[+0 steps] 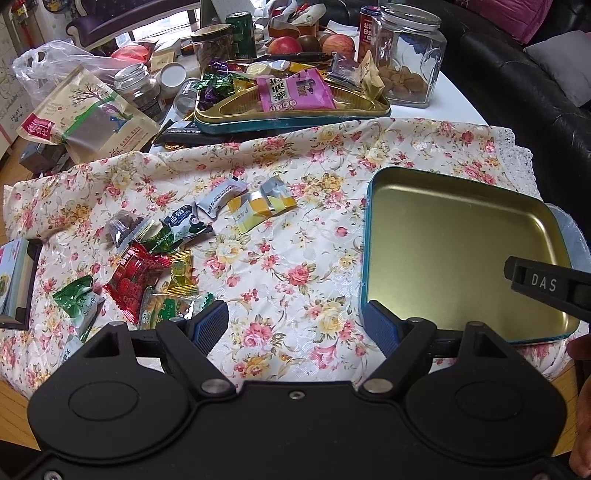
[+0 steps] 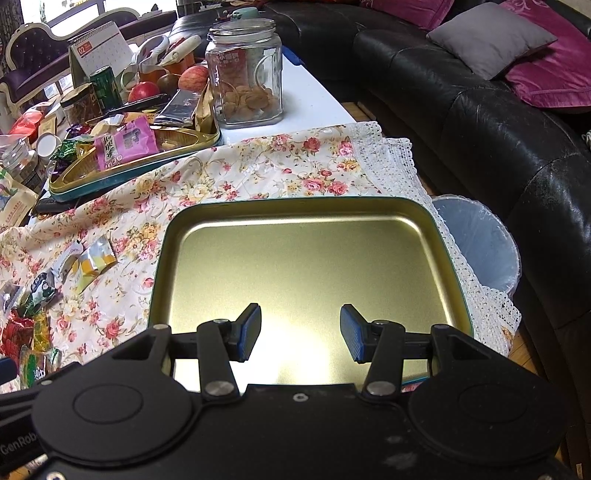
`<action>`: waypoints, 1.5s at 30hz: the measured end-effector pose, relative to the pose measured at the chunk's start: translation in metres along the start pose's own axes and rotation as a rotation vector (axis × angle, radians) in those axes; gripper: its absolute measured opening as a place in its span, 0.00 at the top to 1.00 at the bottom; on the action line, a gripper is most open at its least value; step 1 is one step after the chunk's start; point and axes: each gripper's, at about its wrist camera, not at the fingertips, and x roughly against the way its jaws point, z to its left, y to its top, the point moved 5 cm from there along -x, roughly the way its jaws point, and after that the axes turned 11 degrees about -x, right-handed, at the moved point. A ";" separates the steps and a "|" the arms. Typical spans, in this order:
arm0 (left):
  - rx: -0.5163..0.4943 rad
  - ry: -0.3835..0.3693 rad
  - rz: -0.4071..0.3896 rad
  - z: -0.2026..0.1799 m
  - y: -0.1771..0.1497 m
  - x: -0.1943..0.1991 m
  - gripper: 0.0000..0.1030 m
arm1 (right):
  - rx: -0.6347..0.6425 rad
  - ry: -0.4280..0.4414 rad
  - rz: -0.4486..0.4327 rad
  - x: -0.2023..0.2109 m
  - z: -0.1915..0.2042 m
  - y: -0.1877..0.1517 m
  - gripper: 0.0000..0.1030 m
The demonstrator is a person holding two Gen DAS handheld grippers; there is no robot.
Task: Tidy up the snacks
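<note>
tin tray (image 2: 295, 258): glossy gold metal | tablecloth (image 1: 295, 266): floral cloth

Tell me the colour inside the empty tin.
Gold inside the rectangular teal-rimmed metal tin; right wrist view shows it best.

Home living room: leather sofa (image 2: 480, 122), cushions (image 2: 491, 37).

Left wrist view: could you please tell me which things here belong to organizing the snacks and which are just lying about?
For the job:
- loose snacks on the cloth
- empty tin
- left gripper, open
- right gripper, open

Lying about:
- full tin
- glass jar
- apples
- green can
- bin
</note>
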 end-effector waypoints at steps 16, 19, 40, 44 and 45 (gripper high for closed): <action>-0.001 0.027 -0.039 0.002 0.001 0.002 0.21 | -0.001 0.001 0.004 -0.001 0.001 0.000 0.51; 0.007 0.027 -0.043 0.005 0.001 0.004 0.21 | -0.005 0.002 0.004 0.000 0.003 0.000 0.51; 0.254 0.075 -0.256 0.098 0.018 0.058 0.21 | 0.033 0.095 -0.150 0.028 0.074 0.003 0.51; 0.360 0.105 -0.262 0.141 0.022 0.071 0.21 | 0.087 0.140 -0.154 0.033 0.098 -0.003 0.51; 0.386 0.114 -0.259 0.152 0.024 0.074 0.21 | 0.100 0.156 -0.153 0.035 0.105 -0.005 0.51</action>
